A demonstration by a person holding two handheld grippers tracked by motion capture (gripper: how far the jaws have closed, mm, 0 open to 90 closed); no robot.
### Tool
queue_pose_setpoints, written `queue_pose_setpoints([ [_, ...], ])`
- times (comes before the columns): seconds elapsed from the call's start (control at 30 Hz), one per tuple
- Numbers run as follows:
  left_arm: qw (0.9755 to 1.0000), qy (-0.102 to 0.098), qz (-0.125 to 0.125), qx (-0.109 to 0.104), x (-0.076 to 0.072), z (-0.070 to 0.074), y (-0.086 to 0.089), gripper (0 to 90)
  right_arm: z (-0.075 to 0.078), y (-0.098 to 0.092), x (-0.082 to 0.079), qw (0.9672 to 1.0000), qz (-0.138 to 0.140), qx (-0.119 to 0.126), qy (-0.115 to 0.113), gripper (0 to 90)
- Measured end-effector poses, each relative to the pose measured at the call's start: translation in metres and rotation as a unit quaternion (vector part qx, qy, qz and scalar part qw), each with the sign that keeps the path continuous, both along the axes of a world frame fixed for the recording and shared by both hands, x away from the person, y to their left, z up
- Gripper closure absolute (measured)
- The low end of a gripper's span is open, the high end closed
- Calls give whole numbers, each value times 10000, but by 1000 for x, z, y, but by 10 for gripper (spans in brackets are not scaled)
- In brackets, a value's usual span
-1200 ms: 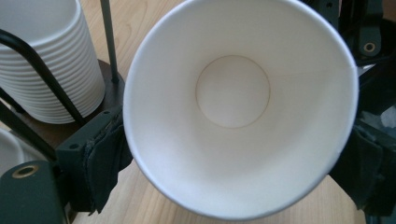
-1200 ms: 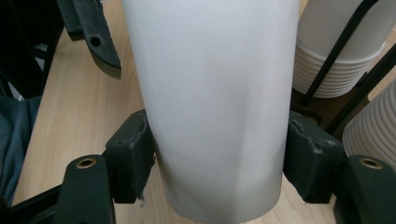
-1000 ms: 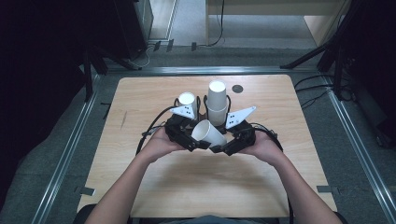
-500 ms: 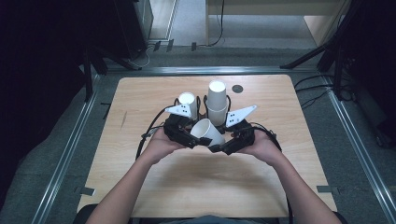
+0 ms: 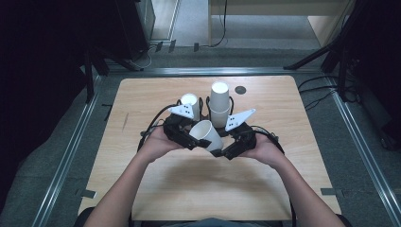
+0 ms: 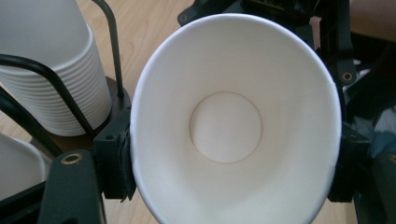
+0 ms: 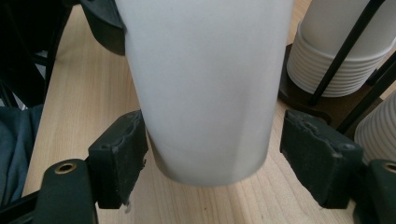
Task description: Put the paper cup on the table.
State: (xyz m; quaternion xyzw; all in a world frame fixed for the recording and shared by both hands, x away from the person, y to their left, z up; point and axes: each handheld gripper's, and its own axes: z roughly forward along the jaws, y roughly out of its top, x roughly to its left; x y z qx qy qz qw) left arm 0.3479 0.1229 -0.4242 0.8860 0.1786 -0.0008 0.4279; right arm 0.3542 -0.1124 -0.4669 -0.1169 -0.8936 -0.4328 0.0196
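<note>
A white paper cup (image 5: 206, 134) lies tilted between both grippers above the middle of the table. In the left gripper view its open mouth (image 6: 229, 126) faces the camera. My left gripper (image 6: 229, 163) has just been closing, and its pads now press the rim on both sides, squeezing it oval. In the right gripper view the cup's base (image 7: 205, 84) hangs between the jaws of my right gripper (image 7: 217, 163), which have just been opening: the right pad (image 7: 317, 154) stands clear of the cup wall. In the high view the left gripper (image 5: 191, 139) and right gripper (image 5: 220, 151) meet at the cup.
Behind the grippers two stacks of white cups (image 5: 220, 101) (image 5: 190, 101) stand in a black wire holder on a dark base (image 7: 322, 105). A small dark disc (image 5: 240, 90) lies on the wooden table (image 5: 283, 179) at the back. Bare tabletop spreads in front of the hands.
The left gripper has closed onto the cup's rim. The right gripper's jaws have spread away from the cup's base. Both hands stay in nearly the same place.
</note>
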Motion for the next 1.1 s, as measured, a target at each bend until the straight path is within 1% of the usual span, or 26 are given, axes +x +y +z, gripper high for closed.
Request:
queue_pose_setpoints([
  [0.03,9999,-45,-42,136,1,2,0,235,0,0,0,10000,6,-1,17,237],
  [0.1,9997,-60,-72,216,2,3,0,235,-1,1,0,10000,15,-10,5,237],
  [0.13,9996,-32,-116,270,3,4,0,235,-1,2,0,10000,20,-15,34,237],
  [0.23,9984,-92,-210,512,4,5,-2,234,-2,3,0,10000,9,-29,-5,237],
  [0.3,9967,-185,-314,723,3,5,-4,233,-3,4,0,10000,23,-44,22,237],
  [0.4,9948,-258,-411,897,2,4,-7,234,-4,7,0,10000,33,-42,0,237],
  [0.47,9933,-280,-478,1016,2,3,-11,234,-5,8,0,10000,61,-33,30,237],
  [0.5,9931,-279,-506,1024,2,2,-12,234,-6,9,0,10000,64,-37,22,237],
  [0.53,9923,-286,-547,1070,2,2,-15,234,-7,10,0,9999,89,-44,34,237],
  [0.67,9914,-271,-644,1104,2,0,-20,232,-10,14,-2,9998,192,-33,66,256],
  [0.73,9913,-234,-671,1104,1,-1,-23,230,-10,15,-2,9997,234,-19,58,289],
  [0.83,9921,-202,-664,1046,1,-3,-24,227,-10,16,-3,9996,274,-43,50,328],
  [0.9,9926,-239,-643,1000,0,-3,-24,221,-10,16,-3,9996,289,-51,41,333],
  [0.93,9930,-248,-626,970,0,-3,-23,210,-10,16,-3,9996,289,-42,66,333],
  [0.97,9940,-206,-580,901,0,-4,-23,199,-10,16,-3,9995,293,-26,80,332],
  [1.0,9942,-171,-505,933,1,-4,-23,168,-9,15,-3,9995,307,-13,58,331],
  [1.03,9946,-172,-409,942,1,-5,-24,101,-9,15,-3,9995,303,-6,60,331],
  [1.07,9950,-171,-330,930,1,-6,-24,71,-8,15,-3,9996,286,4,44,331],
  [1.1,9957,-144,-282,869,2,-7,-23,48,-8,14,-2,9996,270,12,37,330],
])
